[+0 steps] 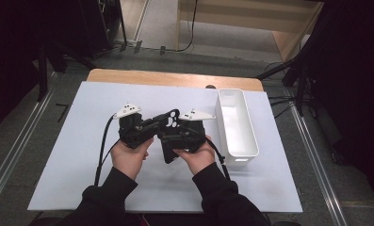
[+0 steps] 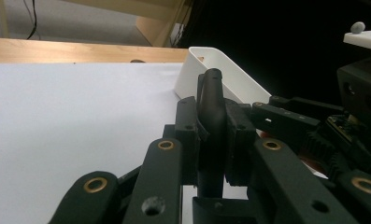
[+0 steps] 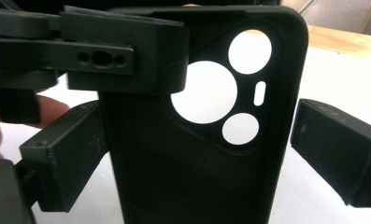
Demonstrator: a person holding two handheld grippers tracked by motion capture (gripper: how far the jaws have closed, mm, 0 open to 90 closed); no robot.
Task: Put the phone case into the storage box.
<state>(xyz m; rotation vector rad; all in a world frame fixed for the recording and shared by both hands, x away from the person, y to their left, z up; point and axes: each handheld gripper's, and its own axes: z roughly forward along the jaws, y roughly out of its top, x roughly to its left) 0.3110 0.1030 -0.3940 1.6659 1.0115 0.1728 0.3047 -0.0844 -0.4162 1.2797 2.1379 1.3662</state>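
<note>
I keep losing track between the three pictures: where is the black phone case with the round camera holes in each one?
High view: the black phone case sits mid-table between both grippers.
Left gripper view: edge-on, upright, centre, clamped by the left gripper.
Right gripper view: broad and central, between the right gripper's open jaws.
Shared landmark: the white sheet covering the table.

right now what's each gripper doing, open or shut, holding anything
left gripper: shut on the edge of the black soft phone case with round camera cutouts.
right gripper: open, its jaws stand either side of the case without pressing it.
</note>
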